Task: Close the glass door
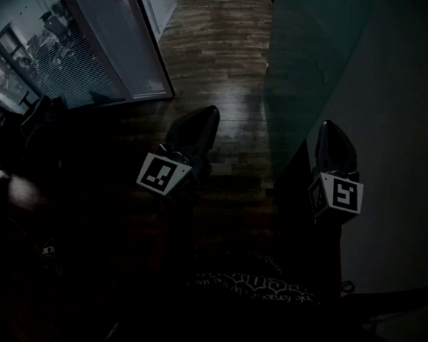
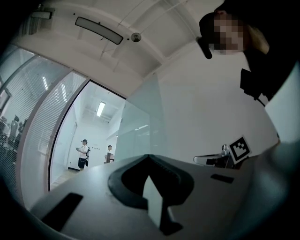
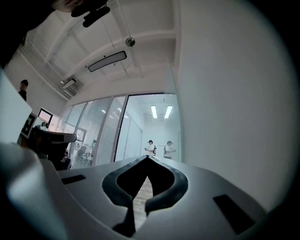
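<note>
I'm looking steeply down from the head camera onto the dark wood plank floor (image 1: 223, 57). The left gripper (image 1: 206, 114) is sitting close below near centre, and the right gripper (image 1: 329, 128) is toward 3 o'clock. Each gripper camera is riding just behind its own jaws, facing slightly upward along the bright white corridor (image 2: 101, 136). Both are sharing the two distant people in white shirts (image 3: 151, 147). The left gripper view is also catching the right gripper's black-and-white marker cube (image 2: 239, 149) at 3 o'clock.
</note>
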`<act>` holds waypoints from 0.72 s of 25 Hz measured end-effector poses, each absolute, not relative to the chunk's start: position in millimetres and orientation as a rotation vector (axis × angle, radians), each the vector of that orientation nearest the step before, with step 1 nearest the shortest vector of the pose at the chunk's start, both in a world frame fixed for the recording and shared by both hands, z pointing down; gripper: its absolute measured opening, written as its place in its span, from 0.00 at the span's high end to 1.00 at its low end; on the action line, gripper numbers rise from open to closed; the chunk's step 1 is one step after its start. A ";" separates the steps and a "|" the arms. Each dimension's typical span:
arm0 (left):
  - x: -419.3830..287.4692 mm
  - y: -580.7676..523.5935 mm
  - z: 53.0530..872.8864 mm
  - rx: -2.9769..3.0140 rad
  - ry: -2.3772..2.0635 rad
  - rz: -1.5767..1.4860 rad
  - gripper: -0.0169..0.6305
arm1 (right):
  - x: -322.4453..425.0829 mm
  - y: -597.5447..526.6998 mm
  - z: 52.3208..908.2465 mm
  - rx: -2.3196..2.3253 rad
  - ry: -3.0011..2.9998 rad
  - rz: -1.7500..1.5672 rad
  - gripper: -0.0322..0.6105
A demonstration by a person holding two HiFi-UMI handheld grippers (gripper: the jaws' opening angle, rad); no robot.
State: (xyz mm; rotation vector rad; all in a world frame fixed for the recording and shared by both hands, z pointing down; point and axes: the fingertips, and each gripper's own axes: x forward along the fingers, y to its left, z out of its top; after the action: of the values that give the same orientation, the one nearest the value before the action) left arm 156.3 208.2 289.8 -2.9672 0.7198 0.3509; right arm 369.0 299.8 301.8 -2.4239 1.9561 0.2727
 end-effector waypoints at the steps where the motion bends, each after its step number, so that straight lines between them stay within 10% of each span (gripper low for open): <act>1: 157.3 200.6 288.8 -2.968 0.714 0.351 0.97 | 371.2 293.9 300.9 -2.436 1.946 0.275 0.95; 18: 190.6 139.9 298.3 -2.998 0.681 0.316 0.97 | 407.1 236.1 308.7 -2.449 1.935 0.232 0.95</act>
State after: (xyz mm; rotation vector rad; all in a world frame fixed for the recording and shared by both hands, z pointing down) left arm 190.6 139.9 298.3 -2.9981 0.6815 0.3158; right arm 407.1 236.1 308.7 -2.4489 1.9346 0.2316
